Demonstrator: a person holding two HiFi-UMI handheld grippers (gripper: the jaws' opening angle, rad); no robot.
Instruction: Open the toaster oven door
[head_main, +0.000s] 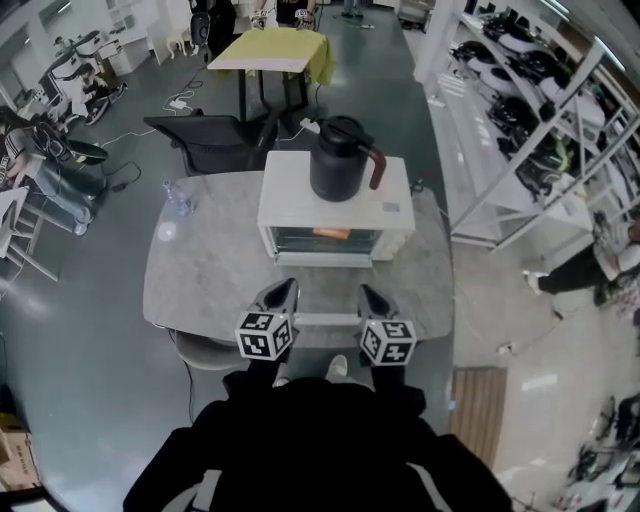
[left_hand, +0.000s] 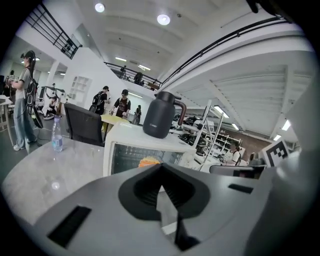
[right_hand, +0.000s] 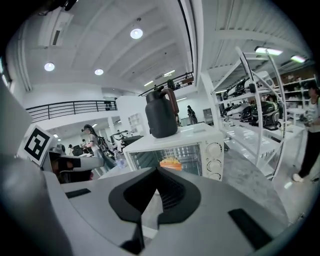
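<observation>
Closest to me, my left hand-held gripper (head_main: 281, 294) and my right hand-held gripper (head_main: 373, 297) hover side by side over the near edge of the desk (head_main: 200, 275), both pointing at the oven. Each has its jaws brought together at the tips, with nothing held between them. Well ahead, at the middle of the desk, stands the toaster oven (head_main: 290, 200). Its glass door (head_main: 322, 243) is upright and shut against the front, and something orange (head_main: 331, 234) shows through the glass. The knobs (right_hand: 215, 160) sit to the right of the door. I cannot make out the handle, though I'd expect it along the door's top edge. A dark jug (head_main: 340, 160) stands on the oven's roof, so to my mind the pull wants to be slow and downward along the hinge's arc, not a tug toward me that could drag the oven and rock the jug. The jaws would need to part to take a handle, and the free gripper could steady the casing. Further left a water bottle (head_main: 176, 200) stands clear of the work
</observation>
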